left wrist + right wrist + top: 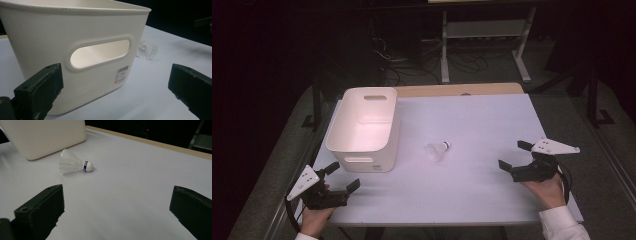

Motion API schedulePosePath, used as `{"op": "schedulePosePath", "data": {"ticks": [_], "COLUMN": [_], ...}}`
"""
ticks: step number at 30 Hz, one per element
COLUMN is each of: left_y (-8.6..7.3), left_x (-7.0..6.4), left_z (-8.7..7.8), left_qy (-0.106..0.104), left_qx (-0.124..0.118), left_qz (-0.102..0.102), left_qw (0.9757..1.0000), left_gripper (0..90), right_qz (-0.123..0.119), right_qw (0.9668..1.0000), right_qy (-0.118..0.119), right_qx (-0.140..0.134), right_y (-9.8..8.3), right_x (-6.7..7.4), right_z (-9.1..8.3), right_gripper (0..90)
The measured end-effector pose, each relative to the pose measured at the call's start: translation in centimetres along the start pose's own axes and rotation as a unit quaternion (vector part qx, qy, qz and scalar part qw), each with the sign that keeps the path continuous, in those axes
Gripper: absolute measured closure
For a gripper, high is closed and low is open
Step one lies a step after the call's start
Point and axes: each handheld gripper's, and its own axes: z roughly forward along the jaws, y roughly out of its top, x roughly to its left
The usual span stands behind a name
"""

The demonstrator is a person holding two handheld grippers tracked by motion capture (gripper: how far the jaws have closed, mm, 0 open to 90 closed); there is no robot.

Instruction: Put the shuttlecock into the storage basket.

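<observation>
shuttlecock [438, 150]: lies on its side near the middle of the table [472, 190], just right of the bin, cork end pointing toward the far right, feather skirt toward the near left; nothing touches it.
bin [362, 160]: white plastic, open top, handle slot in its near wall, stands at the table's left side toward the far edge; looks empty.
right gripper [511, 156]: near the table's right edge, jaws spread wide with nothing between them, facing left toward the shuttlecock, well apart from it.
left gripper [343, 176]: at the near left corner, jaws wide and empty, just before the bin's near wall.
likely step: reach for the shuttlecock, then drop it in the bin.
risk, crush: pinching the skirt could bend or split the feathers; the cork end is the firmer hold.
risk, roll: one jaw arriving first could nudge it away; it is light and round.
risk, bin: the left gripper sits close enough to shove the bin.
risk, drop: releasing low over the rim may bounce it out.
</observation>
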Motion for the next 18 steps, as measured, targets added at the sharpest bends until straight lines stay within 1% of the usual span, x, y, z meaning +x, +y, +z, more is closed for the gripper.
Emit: {"op": "schedulePosePath", "data": {"ticks": [3, 4, 6, 9, 13, 15, 17, 18], "left_y": [0.00, -0.01, -0.01, -0.04, -0.07, -0.09, -0.10, -0.13], "left_x": [-0.03, 0.00, 0.03, -0.02, -0.03, -0.06, -0.01, 0.02], "left_z": [0.02, 0.05, 0.05, 0.05, -0.01, -0.05, -0.09, -0.11], "left_qy": [-0.002, -0.003, -0.004, -0.007, -0.006, -0.003, -0.001, 0.000], "left_qx": [0.001, 0.002, 0.005, 0.008, 0.010, 0.009, 0.012, 0.013], "left_qz": [0.001, 0.002, 0.003, 0.004, 0.005, 0.000, 0.001, 0.000], "left_qw": [1.0000, 1.0000, 1.0000, 0.9999, 0.9999, 1.0000, 0.9999, 0.9999], "left_gripper": [0.0, 0.0, 0.0, 0.0, 0.0, 0.0, 0.0, 0.0], "right_qz": [0.001, 0.004, 0.003, 0.005, 0.007, 0.000, -0.001, -0.007], "right_qw": [1.0000, 1.0000, 1.0000, 0.9999, 0.9997, 0.9995, 0.9994, 0.9990], "right_qy": [0.001, 0.001, 0.000, 0.001, 0.004, 0.007, 0.009, 0.011], "right_qx": [0.003, 0.004, 0.004, 0.014, 0.023, 0.031, 0.034, 0.043], "right_y": [-0.06, -0.08, -0.10, -0.17, -0.09, 0.10, 0.17, 0.44], "right_x": [-0.10, -0.16, -0.22, -0.25, 0.01, 0.27, 0.37, 0.64], "right_z": [-0.02, -0.03, -0.01, 0.14, 0.41, 0.55, 0.61, 0.90], "right_gripper": [0.0, 0.0, 0.0, 0.0, 0.0, 0.0, 0.0, 0.0]}}
